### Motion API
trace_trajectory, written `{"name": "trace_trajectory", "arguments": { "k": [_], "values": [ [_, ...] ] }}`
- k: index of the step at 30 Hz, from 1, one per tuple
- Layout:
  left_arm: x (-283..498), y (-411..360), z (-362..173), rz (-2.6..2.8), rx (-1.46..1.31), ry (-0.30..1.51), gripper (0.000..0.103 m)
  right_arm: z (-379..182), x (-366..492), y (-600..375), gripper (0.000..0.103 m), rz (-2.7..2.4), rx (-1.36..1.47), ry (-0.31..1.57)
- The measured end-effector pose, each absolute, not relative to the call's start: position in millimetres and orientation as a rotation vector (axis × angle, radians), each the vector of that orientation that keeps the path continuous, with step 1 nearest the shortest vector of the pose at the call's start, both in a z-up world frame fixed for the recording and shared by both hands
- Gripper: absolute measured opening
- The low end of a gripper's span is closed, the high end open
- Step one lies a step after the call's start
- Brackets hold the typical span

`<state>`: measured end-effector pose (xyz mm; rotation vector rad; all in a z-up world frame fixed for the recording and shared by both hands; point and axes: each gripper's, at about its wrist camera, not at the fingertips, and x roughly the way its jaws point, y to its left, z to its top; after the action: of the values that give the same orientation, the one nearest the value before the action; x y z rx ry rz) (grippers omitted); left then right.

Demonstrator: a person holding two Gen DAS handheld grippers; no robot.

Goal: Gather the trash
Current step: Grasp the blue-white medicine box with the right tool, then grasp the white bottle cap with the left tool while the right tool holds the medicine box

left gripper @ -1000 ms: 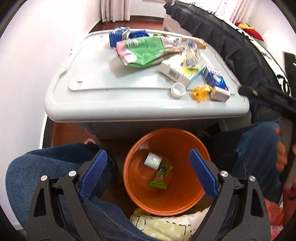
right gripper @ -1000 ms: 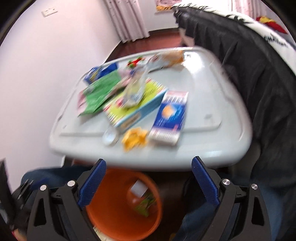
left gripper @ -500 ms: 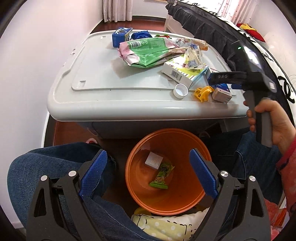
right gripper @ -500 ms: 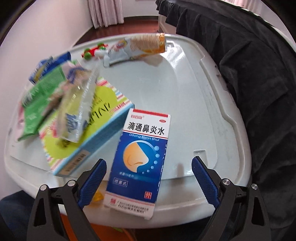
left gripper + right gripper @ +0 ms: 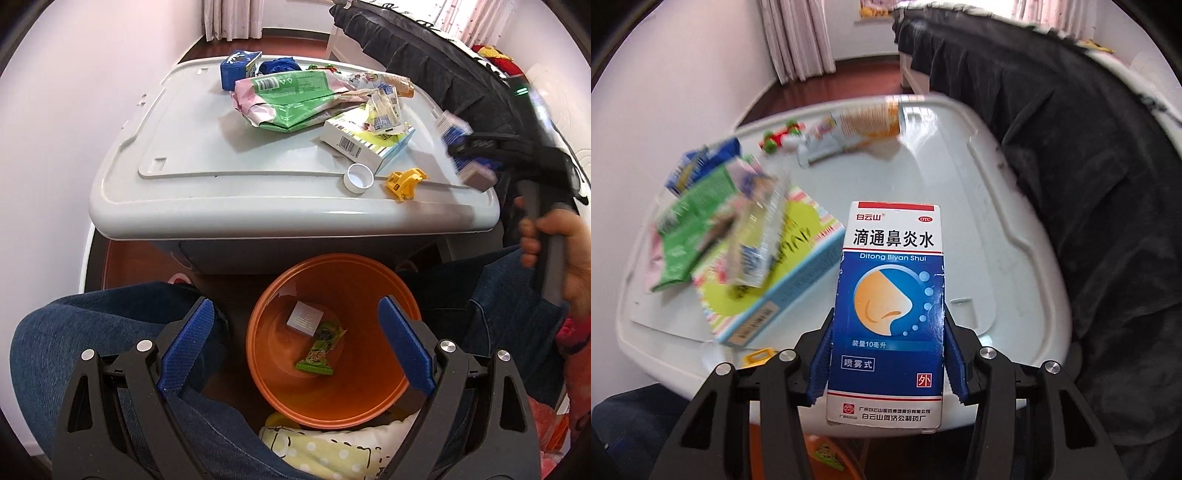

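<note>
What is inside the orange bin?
Inside the orange bin lie a small grey box and a green wrapper, touching. Anything beneath them is hidden.

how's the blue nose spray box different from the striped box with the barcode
The blue nose spray box is clamped between the right gripper fingers, while the striped box lies flat on the grey lid. The blue box is bare; the striped one has wrappers piled on it. The striped box looks broader. Both are cardboard cartons.

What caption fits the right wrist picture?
Right gripper clamps a blue medicine box above the cluttered grey lid.
</note>
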<state>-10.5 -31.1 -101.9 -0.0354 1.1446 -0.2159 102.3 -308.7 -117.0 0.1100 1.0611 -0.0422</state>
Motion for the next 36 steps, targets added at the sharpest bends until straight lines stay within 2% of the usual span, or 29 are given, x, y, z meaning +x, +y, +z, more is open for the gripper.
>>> {"name": "trace_trajectory", "arguments": {
  "k": [10, 23, 25, 32, 34, 35, 36],
  "values": [
    [45, -72, -121, -0.267, 0.052, 1.127, 0.088, -37, 34, -308, 0.051, 0.093, 0.132, 0.872],
    [110, -125, -151, -0.284, 0.129, 1.14, 0.088, -19, -6, -316, 0.051, 0.159, 0.164, 0.841],
    [117, -127, -154, -0.269, 0.141, 1.149, 0.08, -18, -6, -317, 0.051, 0.165, 0.169, 0.838],
    [122, -137, -164, -0.263, 0.188, 1.164, 0.066, -18, -6, -314, 0.051, 0.182, 0.167, 0.829],
    [122, -140, -163, -0.251, 0.216, 1.148, 0.057, -19, -7, -312, 0.051, 0.187, 0.16, 0.83],
    [121, -140, -162, -0.242, 0.224, 1.142, 0.042, -20, -7, -311, 0.051, 0.187, 0.156, 0.832],
    [120, -138, -161, -0.261, 0.204, 1.146, 0.031, -21, -7, -311, 0.051, 0.19, 0.157, 0.833]
  ]
}}
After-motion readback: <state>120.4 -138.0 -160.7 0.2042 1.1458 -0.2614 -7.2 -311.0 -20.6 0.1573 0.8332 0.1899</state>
